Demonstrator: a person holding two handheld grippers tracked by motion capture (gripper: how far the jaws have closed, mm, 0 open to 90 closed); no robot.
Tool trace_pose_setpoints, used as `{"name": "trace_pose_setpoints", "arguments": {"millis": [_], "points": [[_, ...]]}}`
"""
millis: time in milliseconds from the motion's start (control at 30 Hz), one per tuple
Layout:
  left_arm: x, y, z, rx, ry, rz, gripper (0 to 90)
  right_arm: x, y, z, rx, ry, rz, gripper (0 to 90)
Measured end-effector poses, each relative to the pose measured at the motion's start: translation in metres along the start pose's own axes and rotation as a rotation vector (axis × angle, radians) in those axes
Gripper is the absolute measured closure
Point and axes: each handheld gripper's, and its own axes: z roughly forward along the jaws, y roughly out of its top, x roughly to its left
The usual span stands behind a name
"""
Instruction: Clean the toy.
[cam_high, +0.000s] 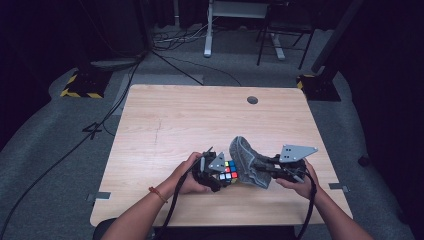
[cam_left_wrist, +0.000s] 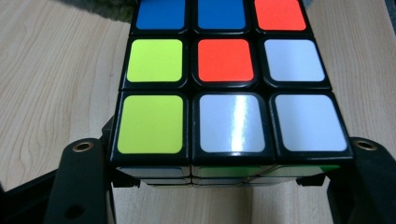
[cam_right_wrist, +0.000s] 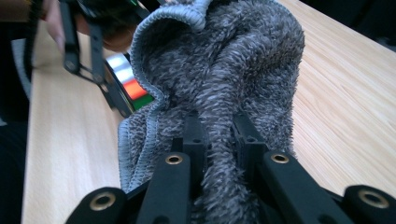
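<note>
On the near part of the light wooden table (cam_high: 170, 125), the left gripper (cam_high: 220, 176) holds a scrambled puzzle cube with black edges and coloured square stickers (cam_high: 230, 171). In the left gripper view its two black jaws press on the two sides of the cube (cam_left_wrist: 224, 88), so they are closed on it. The face toward that camera shows two blue and one orange sticker in the far row, then yellow, orange and white, and in the near row yellow-green and two white ones. The cube is a little above the table surface, near the front edge and slightly right of the middle.

The right gripper (cam_high: 260, 167) holds a grey fluffy towel cloth with a stitched hem (cam_high: 247, 159). In the right gripper view the jaws stand narrow and pinch a thick fold of the cloth (cam_right_wrist: 224, 79) between them. The cloth rises in a bunch and hangs over, and it is just beside the cube on its right side, touching it as far as I can see. The person's left hand (cam_high: 187, 176) and right hand (cam_high: 300, 186) grip the two tools from the near side
</note>
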Motion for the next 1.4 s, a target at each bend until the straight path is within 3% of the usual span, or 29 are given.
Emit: {"name": "trace_pose_setpoints", "arguments": {"millis": [233, 300, 367, 533, 667, 867, 967, 1133, 1233, 1400], "points": [[-0.001, 0.003, 0.000, 0.005, 0.010, 0.010, 33.7, 0.011, 0.023, 0.020, 0.008, 0.091, -0.014, 78.8], [-0.003, 0.006, 0.002, 0.013, 0.012, 0.016, 33.8, 0.022, 0.032, 0.035, 0.078, 0.142, -0.062, 78.6], [-0.005, 0.006, 0.005, 0.034, 0.011, 0.014, 33.8, 0.025, 0.038, 0.041, 0.104, 0.165, -0.071, 78.6], [-0.007, 0.008, 0.003, 0.045, 0.038, 0.026, 33.8, 0.028, 0.046, 0.052, 0.114, 0.218, -0.055, 78.3], [-0.006, 0.007, 0.004, 0.052, 0.046, 0.014, 33.8, 0.033, 0.050, 0.057, 0.133, 0.186, -0.075, 78.3], [-0.005, 0.004, 0.006, 0.064, 0.043, 0.008, 33.9, 0.027, 0.047, 0.059, 0.139, 0.039, -0.072, 78.5], [-0.006, 0.003, 0.007, 0.071, 0.029, 0.009, 33.9, 0.020, 0.041, 0.056, 0.151, 0.014, -0.063, 78.9], [-0.005, 0.001, 0.003, 0.071, 0.033, 0.006, 33.9, 0.013, 0.033, 0.050, 0.169, 0.001, -0.053, 79.3], [-0.004, 0.000, 0.002, 0.074, 0.043, 0.007, 33.9, 0.014, 0.030, 0.048, 0.171, 0.020, -0.062, 79.4], [-0.005, 0.003, 0.007, 0.071, 0.042, 0.007, 33.9, 0.033, 0.039, 0.052, 0.164, 0.101, -0.117, 79.3]]}}
